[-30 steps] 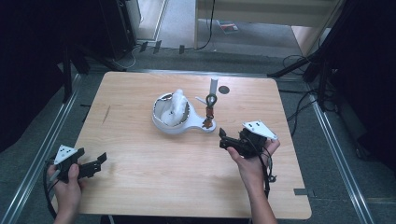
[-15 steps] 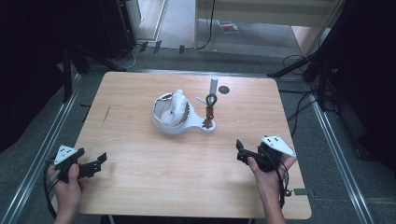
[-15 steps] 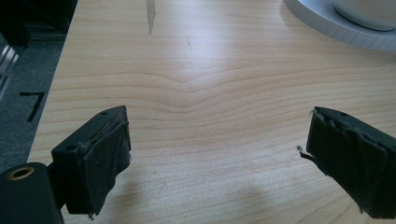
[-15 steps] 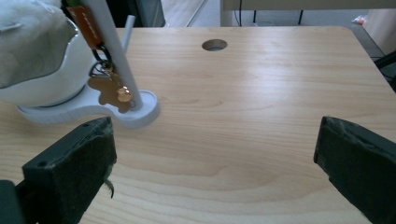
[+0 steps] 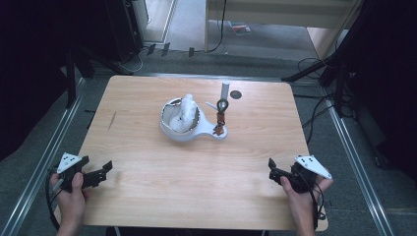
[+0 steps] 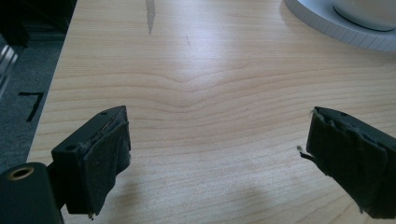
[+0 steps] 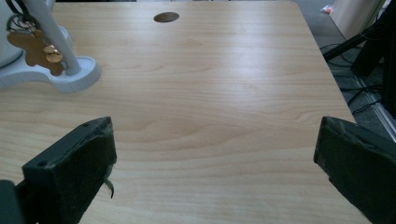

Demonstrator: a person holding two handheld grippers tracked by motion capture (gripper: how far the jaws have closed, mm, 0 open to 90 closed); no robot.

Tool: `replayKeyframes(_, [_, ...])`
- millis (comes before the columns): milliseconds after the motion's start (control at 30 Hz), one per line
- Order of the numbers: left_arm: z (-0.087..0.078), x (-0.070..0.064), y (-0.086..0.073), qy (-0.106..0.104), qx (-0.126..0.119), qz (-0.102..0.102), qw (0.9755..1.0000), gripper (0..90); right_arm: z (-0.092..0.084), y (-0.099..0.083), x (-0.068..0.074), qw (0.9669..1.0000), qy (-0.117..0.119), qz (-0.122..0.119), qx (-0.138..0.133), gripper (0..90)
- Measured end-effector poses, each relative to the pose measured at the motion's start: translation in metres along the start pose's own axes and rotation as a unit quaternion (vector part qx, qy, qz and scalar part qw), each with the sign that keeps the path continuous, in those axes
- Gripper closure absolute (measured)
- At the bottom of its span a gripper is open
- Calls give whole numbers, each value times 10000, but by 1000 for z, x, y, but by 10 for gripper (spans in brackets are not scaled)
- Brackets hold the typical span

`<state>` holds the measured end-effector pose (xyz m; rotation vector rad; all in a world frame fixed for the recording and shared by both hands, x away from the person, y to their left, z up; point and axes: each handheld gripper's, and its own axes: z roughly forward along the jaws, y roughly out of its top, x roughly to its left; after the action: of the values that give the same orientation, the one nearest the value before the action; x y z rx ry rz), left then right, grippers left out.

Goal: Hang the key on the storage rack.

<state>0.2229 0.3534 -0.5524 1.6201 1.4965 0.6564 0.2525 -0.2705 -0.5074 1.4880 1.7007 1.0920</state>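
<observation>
The light wooden table (image 5: 147, 147) carried one assembly near its middle: a white round dish-shaped stand (image 5: 179, 129) with a white upright post (image 5: 225, 91) rising from the arm at its side. A small bunch of brown and copper key tags (image 5: 220, 120) hung on that post from a dark ring. A white object (image 5: 187, 105) stood inside the dish; its nature could not be made out from the high view, possibly a crumpled cloth or a cup. A dark round hole (image 5: 236, 95) was set in the table top just beyond the post.

The left gripper (image 5: 96, 173) lay at the near left corner of the table, held in the person's left hand (image 5: 71, 189), with its jaws spread wide and nothing between them. In the left gripper view the black pads (image 6: 105, 154) framed bare wood, with the rim of the white stand at the upper right.

The right gripper (image 5: 275, 173) rested at the near right edge, held in the right hand (image 5: 300, 194). Its jaws were likewise wide apart and empty. In the right gripper view the key tags hung on the post at upper left, well apart from the jaws.

Both grippers stood well clear of the stand.
</observation>
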Motion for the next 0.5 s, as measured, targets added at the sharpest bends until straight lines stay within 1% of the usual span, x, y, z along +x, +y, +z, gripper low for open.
replayKeyframes(67, [0, 0, 0, 2, 2, 4, 10000, 70, -2, -4, -7, 10000, -37, -20, 18, 0])
replayKeyframes(200, [0, 0, 0, 3, 12, 19, 10000, 70, -5, -11, -20, 9999, -124, 29, 48, 0])
replayKeyframes(267, [0, 0, 0, 3, 12, 17, 10000, 70, -5, -15, -27, 9998, -174, 87, 106, 0])
replayKeyframes(400, [0, 0, 0, 3, 8, 12, 10000, 70, -6, -25, -38, 9992, -312, 57, 239, 0])
replayKeyframes(500, [0, 0, 0, 2, 11, 19, 10000, 70, -9, -31, -45, 9988, -340, 170, 318, 0])
